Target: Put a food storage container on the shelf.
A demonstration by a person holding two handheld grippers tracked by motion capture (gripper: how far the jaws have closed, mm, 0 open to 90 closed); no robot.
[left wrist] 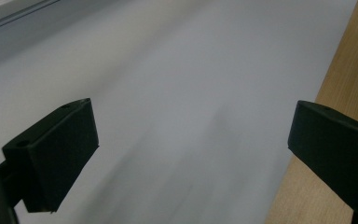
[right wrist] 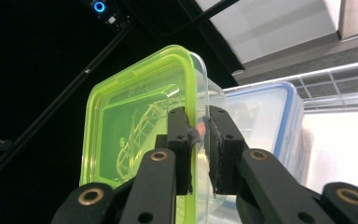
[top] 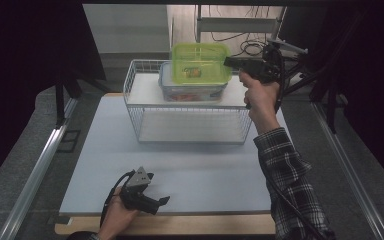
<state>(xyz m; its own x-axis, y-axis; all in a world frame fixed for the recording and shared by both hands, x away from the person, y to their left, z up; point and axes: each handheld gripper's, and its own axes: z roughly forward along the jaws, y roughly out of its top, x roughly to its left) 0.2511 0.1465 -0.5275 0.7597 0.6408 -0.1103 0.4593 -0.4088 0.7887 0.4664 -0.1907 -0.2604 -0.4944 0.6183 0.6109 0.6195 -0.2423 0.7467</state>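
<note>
A clear container with a green lid (top: 200,63) hangs in the air above the wire basket (top: 139,120). My right gripper (top: 228,62) is shut on its right edge, and in the right gripper view the pads (right wrist: 182,140) pinch the rim of the green-lidded container (right wrist: 135,130). Below it a clear container with a blue lid (top: 192,92) rests on the basket's top, with the blue-lidded container (right wrist: 265,121) just behind the held one. My left gripper (top: 163,201) lies low near the table's front edge, open, with nothing between its jaws (left wrist: 191,144).
The white table top (top: 180,170) has a wooden front edge (top: 205,225). Metal rails (top: 40,165) run along both sides. Cables and a stand (top: 240,30) sit behind the basket. Dark curtains flank the scene.
</note>
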